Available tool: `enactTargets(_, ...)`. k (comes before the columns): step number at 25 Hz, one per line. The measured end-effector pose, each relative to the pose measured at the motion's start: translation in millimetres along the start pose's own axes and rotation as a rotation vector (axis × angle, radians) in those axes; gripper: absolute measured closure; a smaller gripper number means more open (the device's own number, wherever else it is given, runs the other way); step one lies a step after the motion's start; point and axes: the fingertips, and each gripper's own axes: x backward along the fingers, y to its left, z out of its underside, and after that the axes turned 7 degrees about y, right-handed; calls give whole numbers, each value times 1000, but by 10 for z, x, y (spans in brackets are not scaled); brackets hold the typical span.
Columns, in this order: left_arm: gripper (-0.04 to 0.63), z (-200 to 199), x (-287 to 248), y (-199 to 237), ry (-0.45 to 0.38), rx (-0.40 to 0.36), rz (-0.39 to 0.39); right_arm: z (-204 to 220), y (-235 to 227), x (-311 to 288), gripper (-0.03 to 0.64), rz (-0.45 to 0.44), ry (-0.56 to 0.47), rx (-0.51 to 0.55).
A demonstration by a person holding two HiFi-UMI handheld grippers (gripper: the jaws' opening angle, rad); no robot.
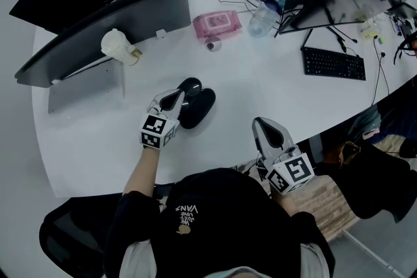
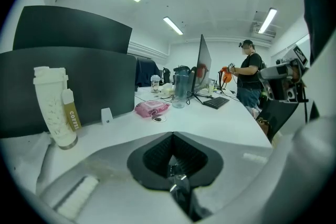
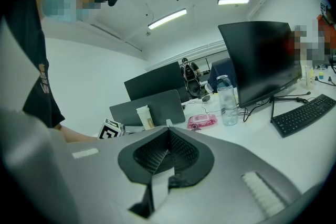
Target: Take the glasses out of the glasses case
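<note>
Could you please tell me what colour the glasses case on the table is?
The glasses case is black, best seen in the head view.

The head view looks steeply down on the table. Both gripper views skim low across it, sharing the pink pack.

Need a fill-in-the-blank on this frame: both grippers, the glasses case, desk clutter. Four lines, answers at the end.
1. The left gripper, at the glasses case, has its jaws ____ on a thin glossy piece, seemingly the glasses.
2. The right gripper, jaws together, holds ____.
3. The wipes pack beyond the case is ____ in colour.
4. The keyboard lies to the ____ of the case.

Missing words: shut; nothing; pink; right.
</note>
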Motion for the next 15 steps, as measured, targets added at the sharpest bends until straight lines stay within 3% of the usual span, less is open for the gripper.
enactTargets(15, 594, 289, -242, 54, 122, 23, 11, 20, -11, -89, 615, -8, 20, -8)
